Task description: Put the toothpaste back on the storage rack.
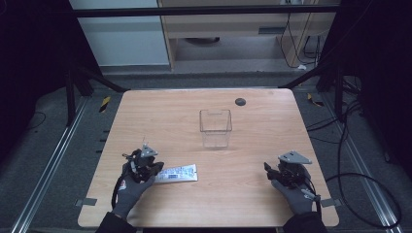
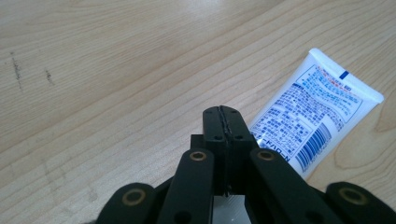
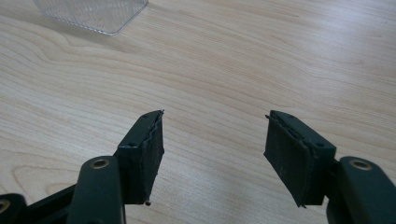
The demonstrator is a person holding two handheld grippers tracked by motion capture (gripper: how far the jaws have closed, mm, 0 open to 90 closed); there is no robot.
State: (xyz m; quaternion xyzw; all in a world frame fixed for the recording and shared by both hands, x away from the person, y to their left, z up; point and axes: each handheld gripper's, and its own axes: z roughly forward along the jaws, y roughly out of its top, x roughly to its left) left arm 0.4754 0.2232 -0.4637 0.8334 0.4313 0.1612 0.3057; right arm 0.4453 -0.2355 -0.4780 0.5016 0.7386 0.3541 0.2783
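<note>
A: Left tool (image 1: 156,169), state?

B: Jaws pressed together, pad against pad, nothing between them. The left gripper view shows the seam shut tight. In the high view it sits at the near left of the table (image 1: 252,194), held in a gloved hand (image 1: 130,187).

A: And the tube?

B: White tube (image 1: 176,173) with blue print, lying flat on the wood at the near left, long axis running left to right. Its left end is right at the tip of the left tool; whether they touch, I cannot tell. In the left gripper view the tube (image 2: 312,119) lies to the right of the shut jaws, with the flat crimped end pointing away and a barcode near the bottom of the frame.

A: Right tool?

B: Right tool (image 1: 270,171) at the near right, also in a gloved hand (image 1: 295,194), well apart from the tube. The right gripper view shows both jaws standing apart over bare wood, nothing between them.

A: Anything else on the table?

B: A clear plastic container (image 1: 215,128), square and upright, near the middle, farther off than the tube and both tools. Its base corner shows at the top left of the right gripper view (image 3: 93,14). A small dark round spot (image 1: 240,101) near the far edge.
</note>
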